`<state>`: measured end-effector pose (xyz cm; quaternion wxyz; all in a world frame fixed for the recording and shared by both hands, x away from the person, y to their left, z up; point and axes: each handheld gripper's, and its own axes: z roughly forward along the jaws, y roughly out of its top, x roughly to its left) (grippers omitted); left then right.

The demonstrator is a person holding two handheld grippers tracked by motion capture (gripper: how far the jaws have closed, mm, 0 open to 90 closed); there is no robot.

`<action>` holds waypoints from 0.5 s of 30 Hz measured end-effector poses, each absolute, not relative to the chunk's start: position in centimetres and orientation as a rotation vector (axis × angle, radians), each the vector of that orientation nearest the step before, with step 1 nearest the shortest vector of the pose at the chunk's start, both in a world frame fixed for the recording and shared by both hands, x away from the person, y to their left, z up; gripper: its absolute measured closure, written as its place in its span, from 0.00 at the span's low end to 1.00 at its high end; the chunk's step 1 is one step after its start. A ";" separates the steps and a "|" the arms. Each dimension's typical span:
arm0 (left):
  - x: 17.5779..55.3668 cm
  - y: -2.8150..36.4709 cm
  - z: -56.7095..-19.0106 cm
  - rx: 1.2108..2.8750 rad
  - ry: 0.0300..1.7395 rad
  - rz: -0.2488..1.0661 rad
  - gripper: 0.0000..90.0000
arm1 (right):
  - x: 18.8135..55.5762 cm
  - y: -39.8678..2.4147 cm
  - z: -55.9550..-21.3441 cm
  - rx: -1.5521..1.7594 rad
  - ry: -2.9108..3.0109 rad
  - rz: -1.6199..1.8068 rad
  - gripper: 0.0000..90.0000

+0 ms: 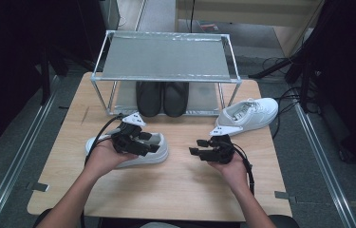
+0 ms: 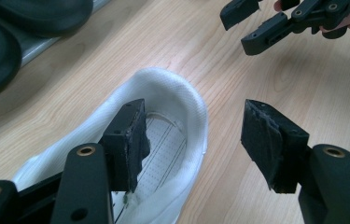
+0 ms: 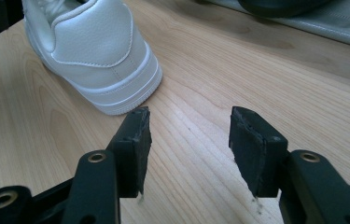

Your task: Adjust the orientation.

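A white sneaker [image 1: 161,151] lies on its sole at the left of the wooden table [image 1: 175,190], heel toward the middle. My left gripper [image 1: 148,142] hovers open over that heel. In the left gripper view one jaw hangs above the sneaker's [image 2: 172,93] opening and the other above bare table, with my left gripper [image 2: 193,140] touching nothing. A second white sneaker [image 1: 249,113] rests at the right rear. My right gripper [image 1: 199,147] is open and empty over the table's middle. In the right gripper view my right gripper [image 3: 189,144] faces the first sneaker's heel [image 3: 93,46].
A metal two-tier shoe rack [image 1: 166,57] stands at the table's back. A pair of black slippers [image 1: 162,97] sits on its lower shelf [image 3: 331,23]. Bare wood stretches between the two grippers and toward the front edge. The right gripper [image 2: 247,29] shows at the top of the left gripper view.
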<state>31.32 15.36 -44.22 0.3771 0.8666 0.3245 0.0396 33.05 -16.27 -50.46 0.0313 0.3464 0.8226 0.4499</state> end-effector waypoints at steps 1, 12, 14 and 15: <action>31.3 15.5 -44.2 2.215 0.833 0.100 0.45 | 33.1 -16.2 -50.5 1.066 2.538 1.385 0.55; 30.4 17.3 -44.2 2.188 0.893 0.131 0.45 | 33.7 -14.8 -50.5 1.025 2.575 1.383 0.55; 30.1 17.7 -44.3 2.180 0.909 0.137 0.45 | 33.8 -14.5 -50.5 1.016 2.585 1.382 0.55; 30.0 17.8 -44.4 2.182 0.914 0.136 0.45 | 33.9 -14.3 -50.5 1.008 2.588 1.385 0.55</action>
